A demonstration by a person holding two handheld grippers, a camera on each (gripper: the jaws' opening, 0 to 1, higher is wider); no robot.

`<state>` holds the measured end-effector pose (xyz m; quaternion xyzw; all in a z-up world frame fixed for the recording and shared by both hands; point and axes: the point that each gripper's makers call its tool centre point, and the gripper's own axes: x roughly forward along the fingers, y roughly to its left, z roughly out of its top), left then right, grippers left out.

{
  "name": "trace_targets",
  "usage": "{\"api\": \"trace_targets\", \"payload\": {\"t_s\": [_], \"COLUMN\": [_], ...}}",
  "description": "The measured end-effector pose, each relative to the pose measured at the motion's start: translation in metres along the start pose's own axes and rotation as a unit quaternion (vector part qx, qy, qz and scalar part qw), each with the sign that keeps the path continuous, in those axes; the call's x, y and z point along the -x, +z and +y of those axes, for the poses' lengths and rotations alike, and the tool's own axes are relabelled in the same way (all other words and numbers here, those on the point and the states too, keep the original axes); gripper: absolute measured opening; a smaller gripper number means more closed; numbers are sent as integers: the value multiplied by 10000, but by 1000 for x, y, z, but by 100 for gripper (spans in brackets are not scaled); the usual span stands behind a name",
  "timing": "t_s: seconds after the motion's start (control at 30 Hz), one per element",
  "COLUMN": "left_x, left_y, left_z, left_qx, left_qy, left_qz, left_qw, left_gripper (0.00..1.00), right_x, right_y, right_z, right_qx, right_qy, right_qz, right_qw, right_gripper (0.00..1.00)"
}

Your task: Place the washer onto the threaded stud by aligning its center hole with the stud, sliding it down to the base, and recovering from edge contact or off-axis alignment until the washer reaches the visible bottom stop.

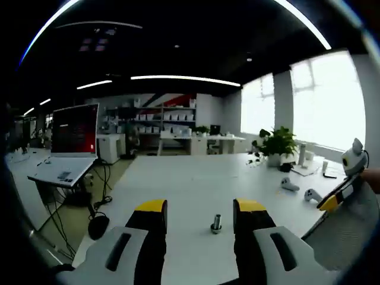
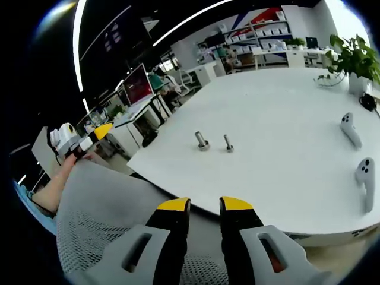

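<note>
Two short threaded metal studs stand upright on the white table: one with a wider base and a thinner one beside it. In the left gripper view one stud stands on the table between my left gripper's yellow-tipped jaws, which are wide open and empty. My right gripper hovers off the table's near edge above a chair, its jaws a narrow gap apart with nothing between them. I cannot make out a separate washer. Each gripper shows in the other's view: the right gripper and the left gripper, which a hand holds.
A grey mesh chair back sits under both grippers at the table's edge. Two white controllers lie on the table to the right of the studs. A potted plant stands at the far side. A red screen is on the neighbouring desk.
</note>
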<state>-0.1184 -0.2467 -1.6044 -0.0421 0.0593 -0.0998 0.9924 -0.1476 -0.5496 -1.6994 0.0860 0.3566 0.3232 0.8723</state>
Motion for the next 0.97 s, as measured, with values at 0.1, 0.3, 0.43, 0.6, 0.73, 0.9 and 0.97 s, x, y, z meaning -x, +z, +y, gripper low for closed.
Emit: {"api": "trace_targets", "payload": {"t_s": [0.1,0.3,0.43,0.6,0.73,0.9,0.97], "left_x": [2,6,6,7,8,8,9], "left_y": [-21,-29,-33,-39,-39,-40,-40], "left_z": [8,-4,-4,-3,-2,-1,0], "left_qx": [141,178,254,196,239,269,282], "left_qy": [92,-3,-48,9,-13,-36,-32], "left_qz": [460,720,843,1028,1013,1058,1047], "left_qw": [9988,9972,9961,9945,9946,9940,9941], "left_gripper": [42,29,29,23,23,22,22], "right_x": [0,-1,1,0,0,0,0], "right_y": [3,5,4,0,2,4,5], "right_z": [-1,0,1,3,4,4,4], "right_qx": [38,156,92,100,151,121,144], "right_qy": [-23,-23,20,80,89,69,45], "right_qz": [-86,-135,-144,-75,-77,-191,-173], "right_qw": [10000,9998,9999,9999,9998,9997,9997], "right_gripper": [22,22,21,22,22,22,22]}}
